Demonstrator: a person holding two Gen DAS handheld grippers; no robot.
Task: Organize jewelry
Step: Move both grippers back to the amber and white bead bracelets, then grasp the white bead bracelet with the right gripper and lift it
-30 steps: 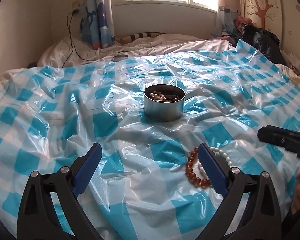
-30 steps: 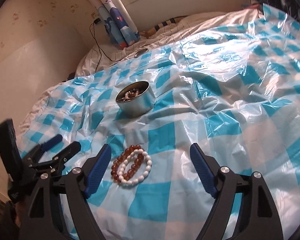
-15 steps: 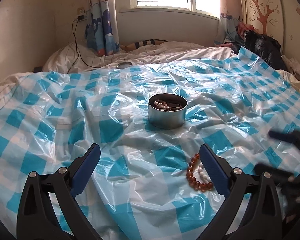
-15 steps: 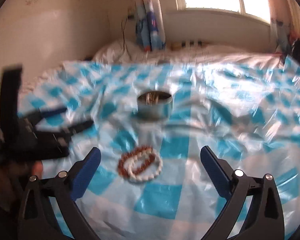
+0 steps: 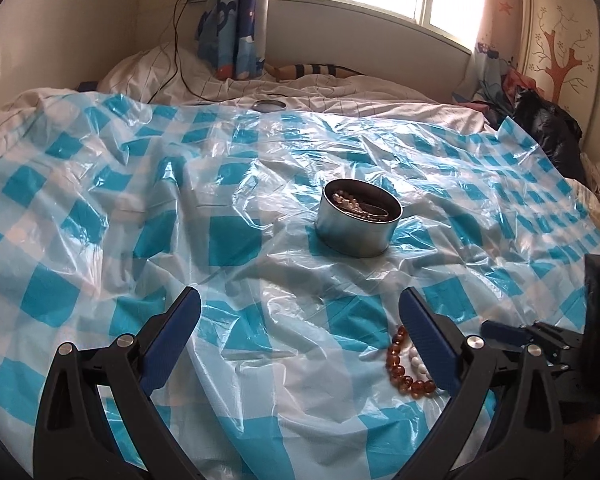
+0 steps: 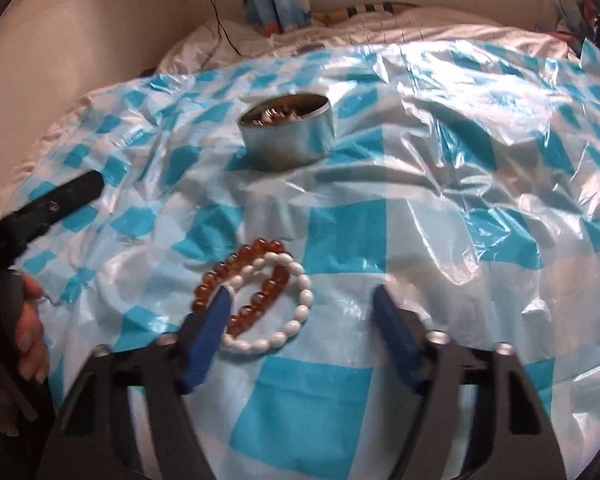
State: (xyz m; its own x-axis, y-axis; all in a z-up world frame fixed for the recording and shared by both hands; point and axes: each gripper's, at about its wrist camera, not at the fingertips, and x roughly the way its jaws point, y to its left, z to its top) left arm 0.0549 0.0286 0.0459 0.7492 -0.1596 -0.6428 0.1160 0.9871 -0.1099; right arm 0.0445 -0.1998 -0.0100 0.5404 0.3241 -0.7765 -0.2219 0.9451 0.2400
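We see the amber bracelet (image 6: 242, 280) and white bracelet (image 6: 284, 312) overlapping on the checked plastic sheet (image 6: 440, 200) over the bed, nearer than the round tin (image 6: 288, 136) holding beads. Our right gripper (image 6: 300, 300) has just been narrowing its jaws, nothing pinched, left tip over the beads. Our left gripper (image 5: 300, 300) hangs with jaws spread, empty.

My two black grippers, blue-padded.
Each of my fingers (image 5: 176, 330) has a ribbed blue pad, black frame and silver screws.
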